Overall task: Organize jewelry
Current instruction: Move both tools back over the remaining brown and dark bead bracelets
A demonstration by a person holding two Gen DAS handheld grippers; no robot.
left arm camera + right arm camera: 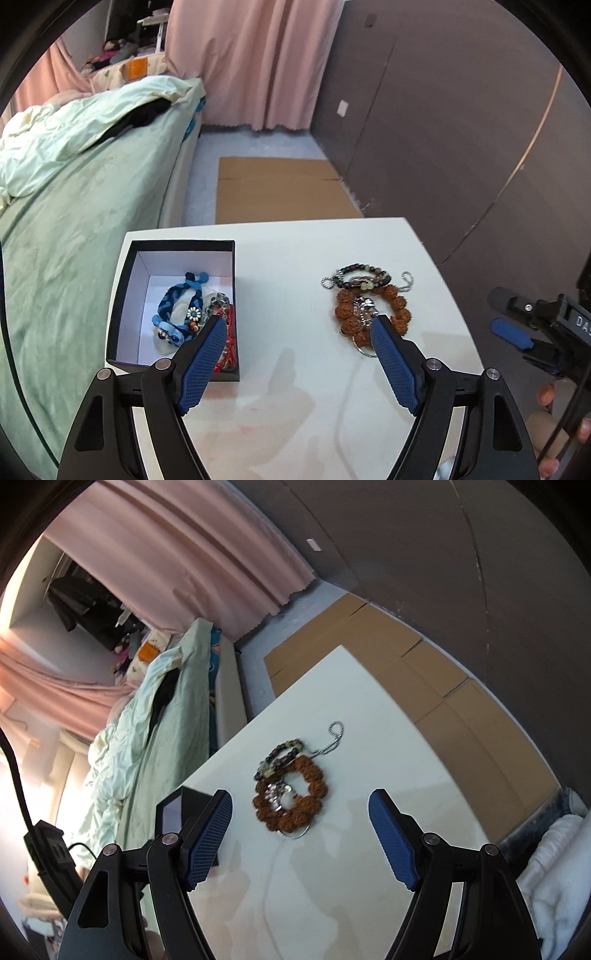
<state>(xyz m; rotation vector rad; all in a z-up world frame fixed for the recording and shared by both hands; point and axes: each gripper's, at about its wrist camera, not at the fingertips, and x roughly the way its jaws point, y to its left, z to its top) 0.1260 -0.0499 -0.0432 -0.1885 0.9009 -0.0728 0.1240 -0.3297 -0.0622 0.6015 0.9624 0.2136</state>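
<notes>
Both jaws are wide apart and hold nothing. The brown bead bracelet (pixel 291 794) lies ahead between the right gripper (pixel 301 806) jaws; lower straight, then squeeze gently.

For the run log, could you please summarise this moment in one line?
left gripper: open, empty | right gripper: open, empty | brown bead bracelet: on table | black box: holds jewelry

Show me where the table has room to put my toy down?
Bare white table lies between the black box and the heap of bead bracelets, and in front of both. The box itself is crowded with blue braided jewelry. The right edge beyond the bracelets is narrow.
</notes>
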